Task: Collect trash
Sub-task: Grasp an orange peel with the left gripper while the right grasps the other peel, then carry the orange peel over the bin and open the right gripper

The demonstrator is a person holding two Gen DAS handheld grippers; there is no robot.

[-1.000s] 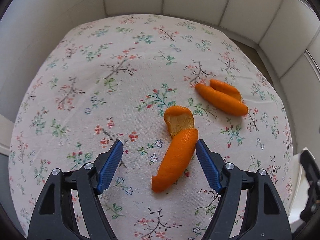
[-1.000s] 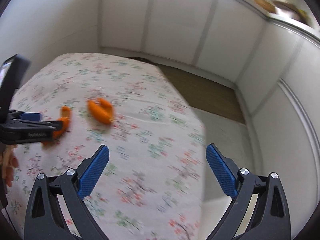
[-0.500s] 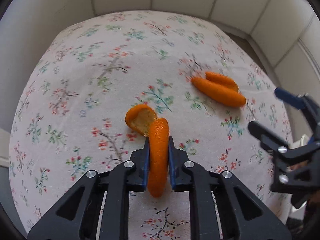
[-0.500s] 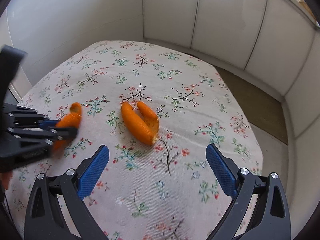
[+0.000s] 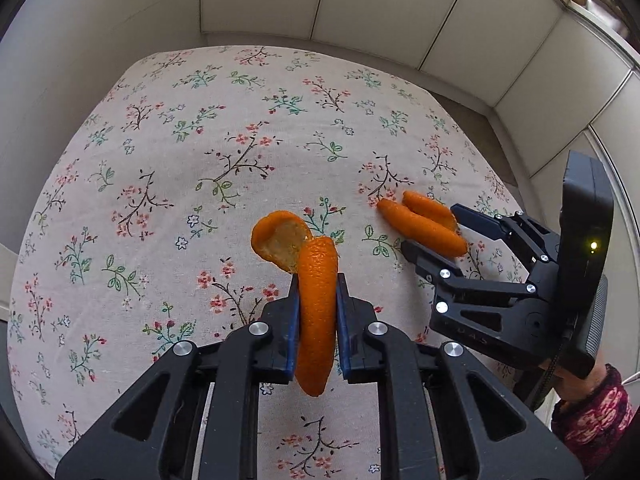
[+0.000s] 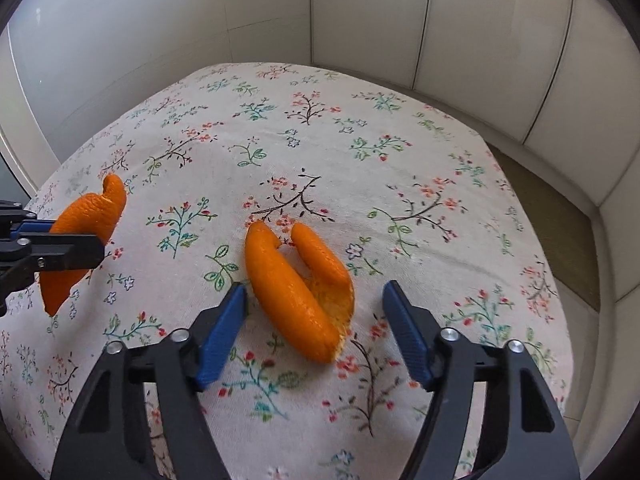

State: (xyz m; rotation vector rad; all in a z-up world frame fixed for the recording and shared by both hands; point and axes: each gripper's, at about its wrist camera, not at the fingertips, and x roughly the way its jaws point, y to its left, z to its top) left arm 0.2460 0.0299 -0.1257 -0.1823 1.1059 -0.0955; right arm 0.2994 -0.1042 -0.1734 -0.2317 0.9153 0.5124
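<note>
My left gripper [image 5: 317,280] is shut on a long curled piece of orange peel [image 5: 316,300] and holds it above the floral tablecloth [image 5: 200,184]. The same peel [image 6: 86,236] and the left gripper [image 6: 60,240] show at the left of the right wrist view. My right gripper [image 6: 314,300] is open, with its blue pads [image 6: 222,332] on either side of a second U-shaped orange peel [image 6: 296,292] lying on the cloth. In the left wrist view the right gripper [image 5: 430,230] straddles that peel [image 5: 424,224].
The table is covered by a floral tablecloth [image 6: 400,184] and stands in a corner of white panelled walls [image 5: 360,4]. A strip of floor [image 6: 552,216] lies beyond the table's right edge. The person's sleeve [image 5: 592,424] shows at lower right.
My left gripper closed on the long peel and lifted it off the cloth. My right gripper swung over from the table's right side and came down around the second peel, still open.
</note>
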